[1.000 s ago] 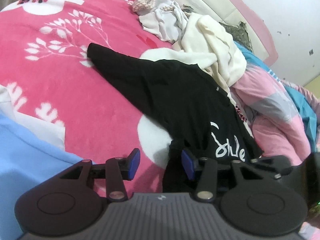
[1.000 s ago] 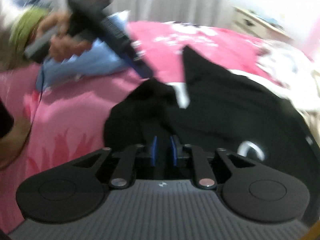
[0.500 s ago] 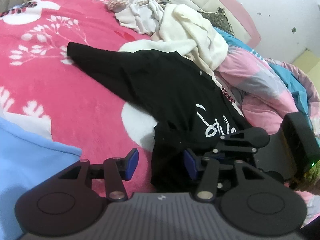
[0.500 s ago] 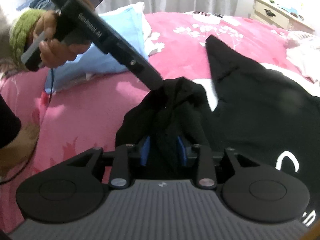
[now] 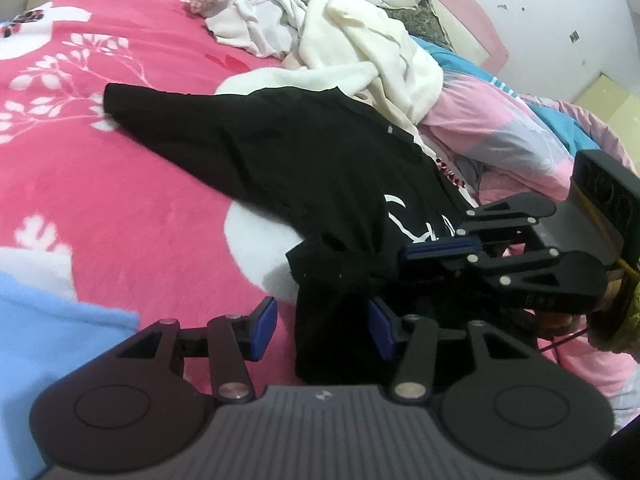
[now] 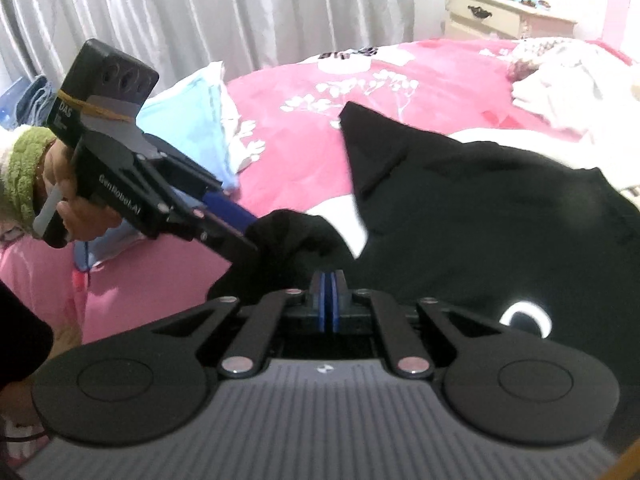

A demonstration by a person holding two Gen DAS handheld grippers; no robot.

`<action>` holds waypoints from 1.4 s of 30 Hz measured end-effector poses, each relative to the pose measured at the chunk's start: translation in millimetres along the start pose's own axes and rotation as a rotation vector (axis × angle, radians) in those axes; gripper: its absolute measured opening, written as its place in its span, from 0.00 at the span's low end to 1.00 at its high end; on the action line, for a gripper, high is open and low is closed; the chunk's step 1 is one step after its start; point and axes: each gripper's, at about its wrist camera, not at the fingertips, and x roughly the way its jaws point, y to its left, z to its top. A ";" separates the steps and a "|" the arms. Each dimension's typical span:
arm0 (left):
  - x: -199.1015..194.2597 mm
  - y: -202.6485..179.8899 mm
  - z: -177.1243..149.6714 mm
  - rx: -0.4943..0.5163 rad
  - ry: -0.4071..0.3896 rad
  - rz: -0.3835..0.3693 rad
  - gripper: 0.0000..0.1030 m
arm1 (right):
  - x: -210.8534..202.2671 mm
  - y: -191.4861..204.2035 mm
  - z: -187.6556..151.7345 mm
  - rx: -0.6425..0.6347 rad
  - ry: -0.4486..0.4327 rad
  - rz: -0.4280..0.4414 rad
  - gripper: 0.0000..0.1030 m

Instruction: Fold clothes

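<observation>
Left gripper (image 5: 322,322): jaws wide apart, gripping nothing. A bunched corner of the black t-shirt (image 5: 304,168) sits in the gap, closer to the right-side finger, apparently touching it; bare pink bedspread (image 5: 132,216) shows by the left-side finger.

Right gripper (image 6: 329,300): blue pads pressed together. Black fabric lies right at the tips, but can't tell if any is pinched. In the left wrist view this gripper comes in from the right, just ahead of the left jaws, its tip at the same bunched hem area.

Just beyond both jaws the shirt spreads flat on the bedspread, white print facing up, one sleeve pointing out ahead-left of the left jaws. A blue cloth (image 5: 52,332) lies low left of the left jaws.

Farther ahead-right of the left jaws: cream and white pile of clothes (image 5: 360,40), then pink and blue bedding (image 5: 492,128). Far beyond the right jaws: grey curtain (image 6: 200,12), nightstand (image 6: 496,16).

Step, judged: taking hold of the shirt's near edge before spreading or folding. Next move calls for the left jaws to push slightly forward and clamp on the bunched corner, then both lift and pull apart to straighten the hem. Risk: pinching too many layers.
</observation>
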 end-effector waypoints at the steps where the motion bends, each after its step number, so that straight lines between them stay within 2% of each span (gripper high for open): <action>1: 1.6 1.4 1.5 -0.008 -0.001 0.003 0.44 | 0.6 -3.1 1.3 0.016 0.004 0.016 0.02; 3: 4.8 5.2 4.0 -0.035 0.001 0.002 0.33 | 4.2 -2.7 2.0 0.025 0.031 0.059 0.05; 5: 9.0 11.5 5.7 -0.088 0.005 -0.011 0.19 | 8.3 7.3 -1.9 -0.029 0.052 0.070 0.06; 6: 10.9 14.1 6.2 -0.107 0.009 -0.017 0.17 | 10.2 12.7 -4.1 -0.058 0.067 0.078 0.09; 7: 12.5 15.0 6.0 -0.114 0.009 -0.015 0.15 | 12.1 17.9 -6.4 -0.085 0.081 0.084 0.20; 9: 15.3 15.5 5.6 -0.121 0.009 -0.012 0.11 | 17.1 26.2 -12.8 -0.128 0.100 0.071 0.35; 10: 16.6 15.8 5.8 -0.125 0.007 -0.012 0.10 | 20.2 29.4 -16.3 -0.147 0.107 0.056 0.38; 11: 15.8 16.2 5.2 -0.133 -0.003 -0.015 0.09 | 23.7 31.6 -19.1 -0.162 0.116 0.036 0.38; 13: 12.4 17.5 3.9 -0.152 -0.030 -0.019 0.08 | 29.3 31.9 -23.1 -0.171 0.119 -0.003 0.31; 14: 9.4 18.9 3.0 -0.163 -0.043 -0.024 0.08 | 29.2 30.6 -23.0 -0.158 0.113 -0.012 0.24; 15: 6.5 20.2 2.1 -0.174 -0.056 -0.028 0.08 | 27.6 28.6 -21.7 -0.147 0.106 -0.022 0.08; 16: 3.6 20.9 1.2 -0.175 -0.063 -0.029 0.09 | 24.1 26.5 -19.8 -0.140 0.095 -0.026 0.03; 17: 0.8 21.5 0.4 -0.176 -0.071 -0.030 0.09 | 19.8 24.5 -18.1 -0.136 0.077 -0.033 0.03; 18: -1.9 21.1 -0.1 -0.168 -0.076 -0.026 0.10 | 15.3 21.5 -15.4 -0.125 0.066 -0.030 0.02; 20: -4.9 19.7 -0.8 -0.148 -0.077 -0.023 0.23 | 8.1 15.4 -10.6 -0.102 0.045 -0.030 0.02; 23: -6.0 21.1 0.0 -0.148 -0.068 -0.023 0.36 | 5.9 5.6 -5.6 -0.070 0.030 -0.033 0.02; 26: -2.4 23.1 2.0 -0.160 -0.054 -0.034 0.50 | 14.5 -6.2 -4.6 -0.039 0.048 -0.035 0.02; 29: 3.0 23.3 4.0 -0.161 -0.039 -0.039 0.54 | 23.6 -19.9 -4.6 0.019 0.077 -0.016 0.02; 34: 16.3 26.2 7.4 -0.191 -0.035 -0.023 0.55 | 35.5 -36.6 -5.6 0.105 0.105 0.020 0.04; 36: 23.0 26.6 9.2 -0.199 -0.043 -0.018 0.51 | 37.9 -38.5 -7.1 0.118 0.114 0.018 0.04; 37: 24.9 26.0 9.5 -0.196 -0.048 -0.010 0.45 | 39.0 -39.7 -7.9 0.128 0.115 0.025 0.04; 38: 26.8 25.4 9.9 -0.193 -0.053 -0.002 0.33 | 40.9 -40.6 -8.2 0.136 0.118 0.025 0.04; 39: 29.3 24.4 10.7 -0.190 -0.051 0.008 0.26 | 42.8 -41.4 -8.4 0.144 0.120 0.025 0.04; 40: 32.0 23.4 11.5 -0.186 -0.045 0.015 0.11 | 44.7 -42.2 -8.6 0.152 0.122 0.025 0.04; 42: 32.8 20.5 11.4 -0.187 -0.047 0.032 0.08 | 47.1 -44.1 -7.0 0.165 0.125 0.026 0.04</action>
